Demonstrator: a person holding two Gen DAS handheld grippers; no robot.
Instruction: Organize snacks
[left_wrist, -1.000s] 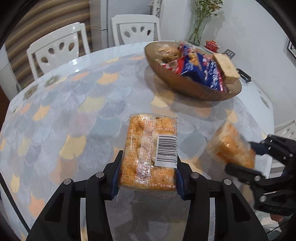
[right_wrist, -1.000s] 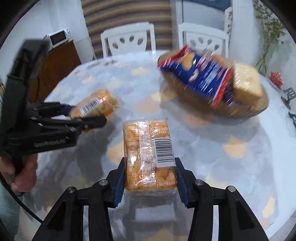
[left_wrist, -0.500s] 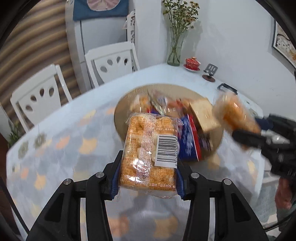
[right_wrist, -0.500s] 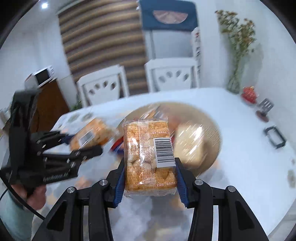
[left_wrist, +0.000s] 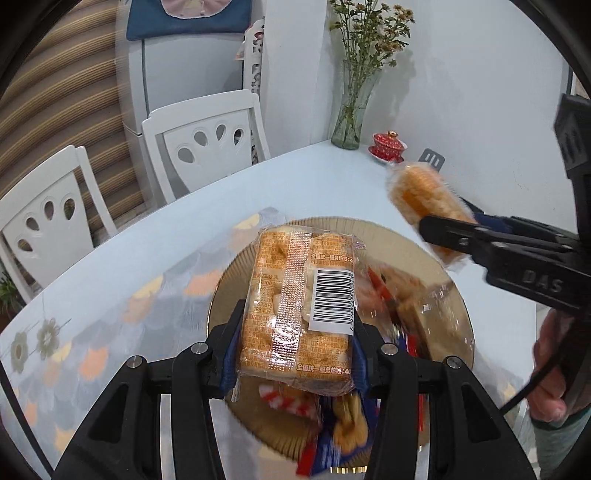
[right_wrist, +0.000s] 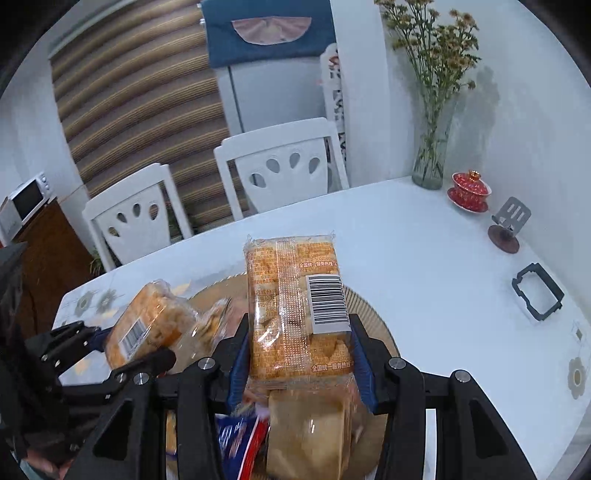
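Note:
My left gripper (left_wrist: 295, 354) is shut on an orange cracker pack with a barcode (left_wrist: 295, 310) and holds it over the round woven basket (left_wrist: 229, 291). My right gripper (right_wrist: 299, 358) is shut on a matching cracker pack (right_wrist: 295, 310), also above the basket (right_wrist: 369, 306). Each gripper shows in the other's view: the right one with its pack (left_wrist: 424, 199) at the right, the left one with its pack (right_wrist: 147, 325) at the lower left. The basket holds several snacks, among them a blue and red bag (left_wrist: 325, 454) and a tan wrapped cake (right_wrist: 306, 435).
The table (right_wrist: 424, 258) has a patterned cloth (left_wrist: 110, 332) on its left part. A glass vase of dried flowers (right_wrist: 432, 155), a red lidded cup (right_wrist: 469, 192), a small stand (right_wrist: 506, 229) and a dark frame (right_wrist: 535, 295) stand at the right. Two white chairs (right_wrist: 280, 166) are behind.
Both grippers have moved forward with their packs, from above the patterned cloth to over the basket. The basket now lies directly under both packs.

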